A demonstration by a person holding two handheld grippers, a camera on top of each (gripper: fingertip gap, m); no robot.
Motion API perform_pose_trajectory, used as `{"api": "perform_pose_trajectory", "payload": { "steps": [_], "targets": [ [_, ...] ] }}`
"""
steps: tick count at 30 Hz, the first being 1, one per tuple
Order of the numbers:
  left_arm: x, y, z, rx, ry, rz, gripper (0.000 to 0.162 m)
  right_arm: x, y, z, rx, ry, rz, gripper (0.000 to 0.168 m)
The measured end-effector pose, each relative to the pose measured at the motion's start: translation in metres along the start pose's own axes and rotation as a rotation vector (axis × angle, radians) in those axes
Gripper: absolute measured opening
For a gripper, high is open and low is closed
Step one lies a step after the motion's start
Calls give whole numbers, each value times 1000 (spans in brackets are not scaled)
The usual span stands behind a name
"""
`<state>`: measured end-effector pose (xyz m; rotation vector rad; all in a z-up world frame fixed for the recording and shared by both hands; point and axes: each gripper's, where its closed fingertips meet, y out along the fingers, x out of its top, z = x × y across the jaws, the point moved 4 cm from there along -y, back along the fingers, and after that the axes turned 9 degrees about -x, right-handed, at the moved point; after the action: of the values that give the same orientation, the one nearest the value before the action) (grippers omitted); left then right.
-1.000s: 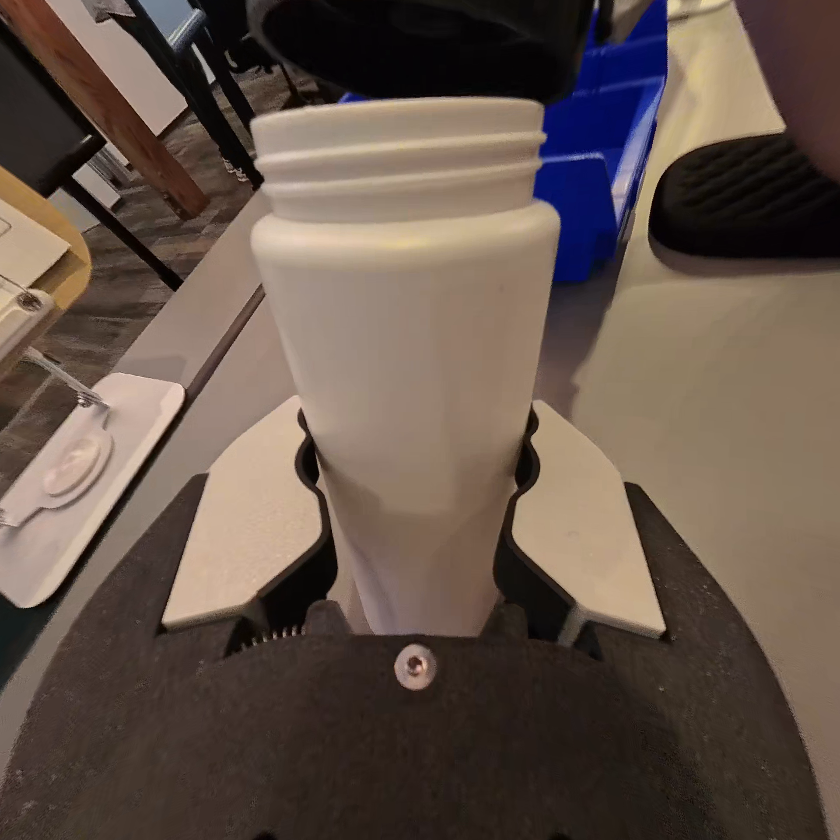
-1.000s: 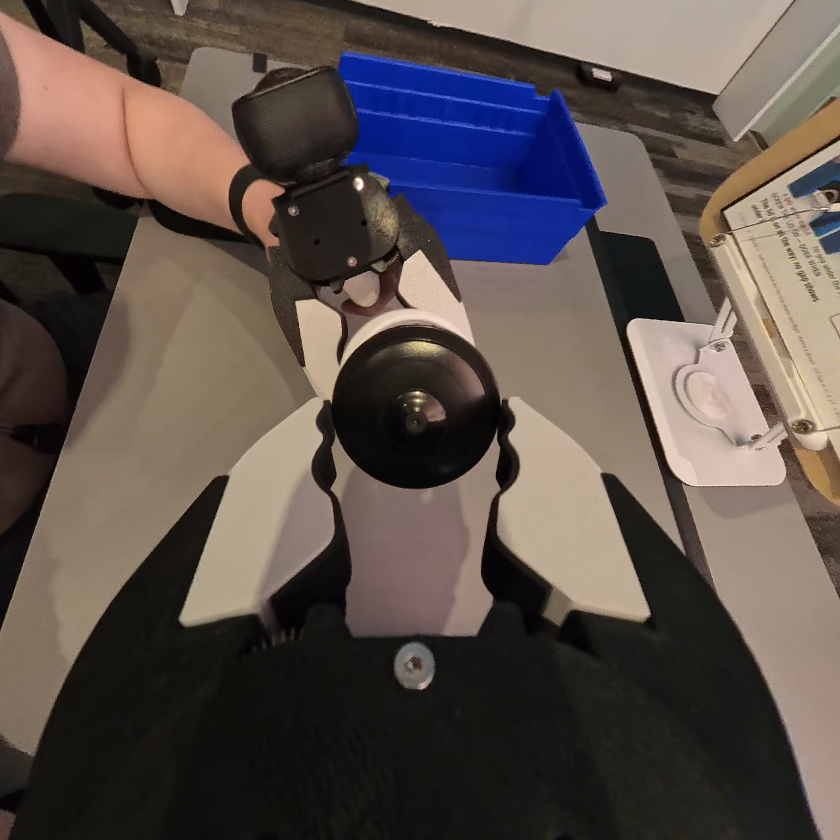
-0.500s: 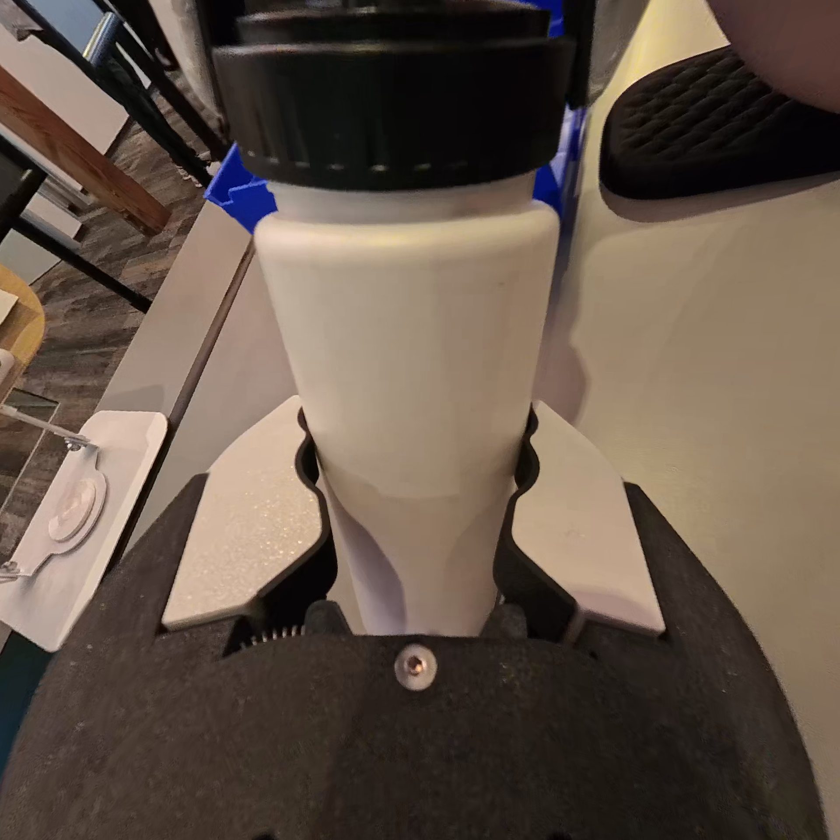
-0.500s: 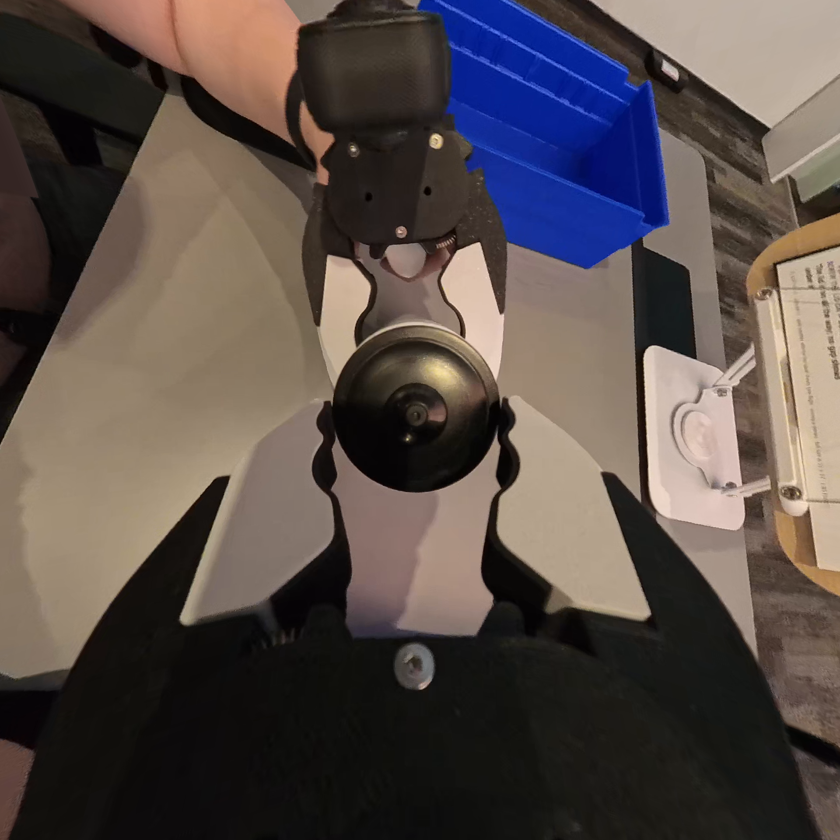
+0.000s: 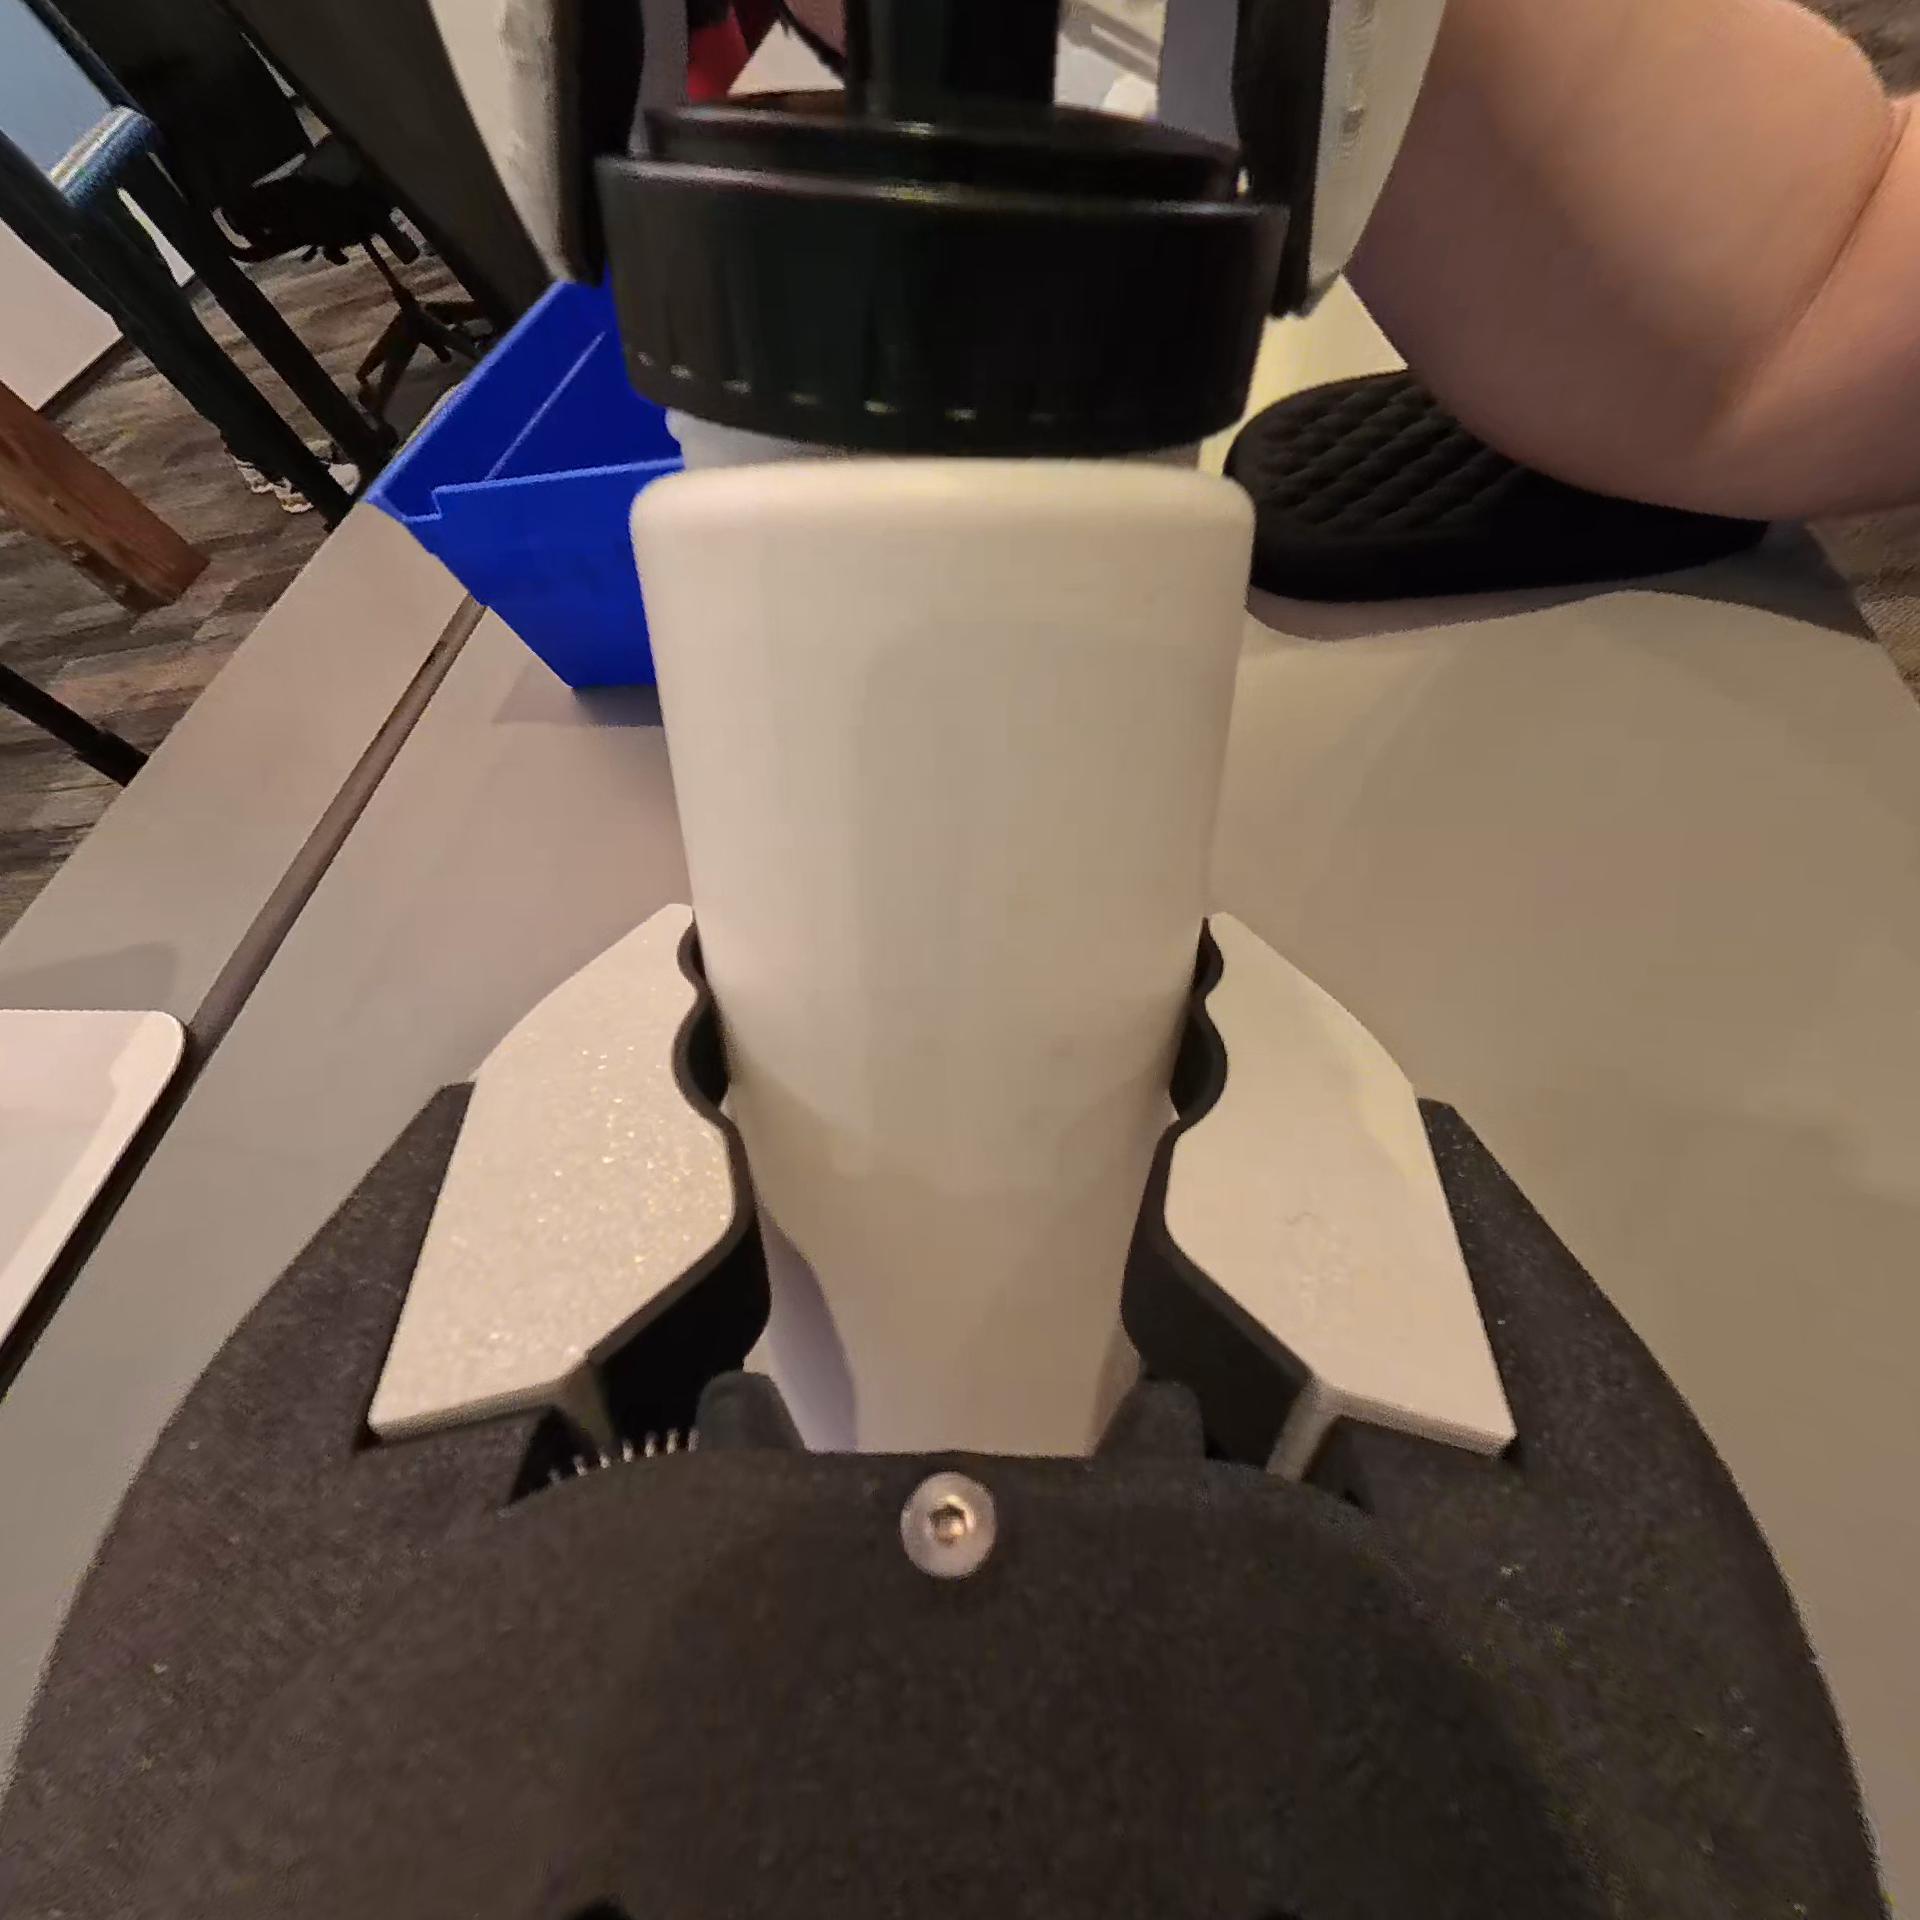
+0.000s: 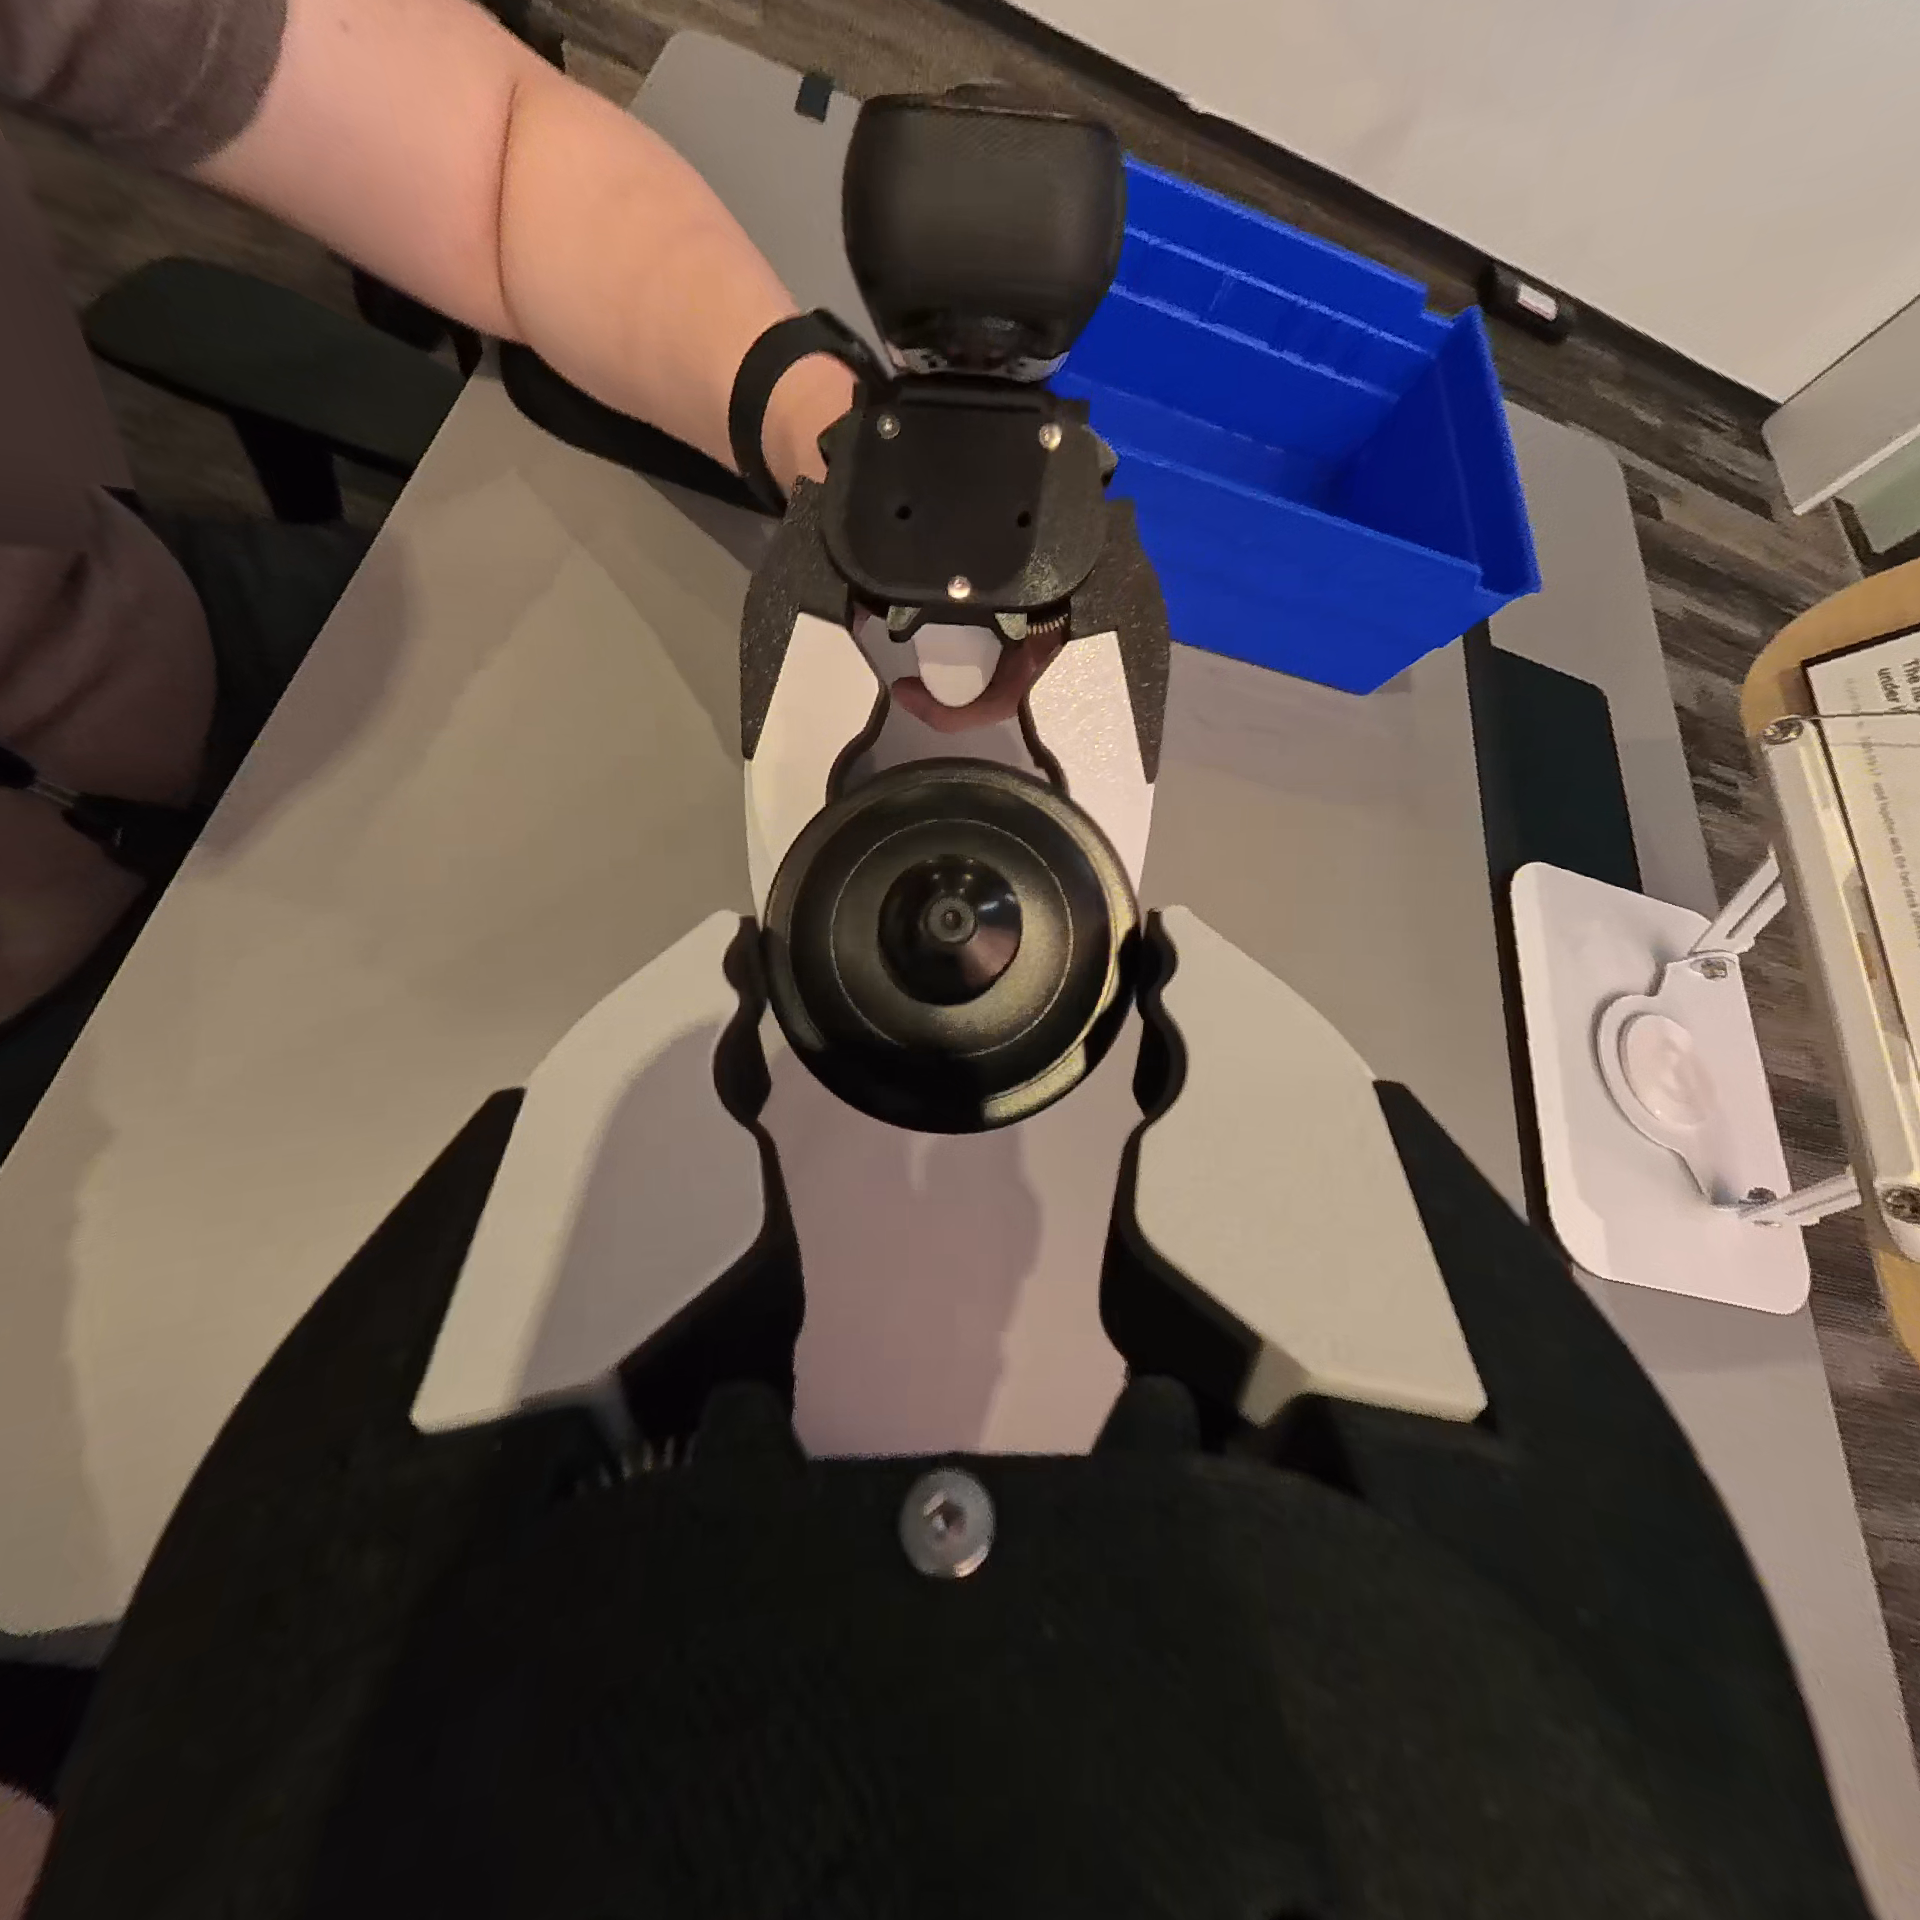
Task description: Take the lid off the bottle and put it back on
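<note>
The left gripper (image 5: 945,1029) clamps the white bottle (image 5: 940,790) above the grey table (image 5: 1538,852); the right gripper (image 6: 948,971) grips the black lid (image 5: 935,301) on its neck. A blue bin (image 6: 1340,499) stands behind, open table left.

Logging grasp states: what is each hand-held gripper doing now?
Left hand-held gripper: closed on the white bottle.
Right hand-held gripper: closed on the black lid, which sits on the bottle.

Matt white plastic bottle (image 5: 940,831); glossy black ribbed lid (image 5: 935,301); smooth grey tabletop (image 5: 1558,883); shiny blue plastic bin (image 6: 1299,468) at one o'clock.
</note>
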<state>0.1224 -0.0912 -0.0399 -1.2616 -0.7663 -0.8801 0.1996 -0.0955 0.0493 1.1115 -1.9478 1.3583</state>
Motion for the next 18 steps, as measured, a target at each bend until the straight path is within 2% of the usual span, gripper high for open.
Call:
{"api": "perform_pose_trajectory", "payload": {
  "steps": [6, 13, 18],
  "targets": [
    [4, 1, 2, -10, -71, -149, 86, 10, 1, -9, -26, 96, -53, 71],
    [8, 7, 1, 6, -91, -406, 86, 23, 7, -11, -66, 147, -67, 71],
    [5, 6, 3, 10, -96, -451, 86, 25, 13, -14, -70, 177, -98, 71]
  ]
}}
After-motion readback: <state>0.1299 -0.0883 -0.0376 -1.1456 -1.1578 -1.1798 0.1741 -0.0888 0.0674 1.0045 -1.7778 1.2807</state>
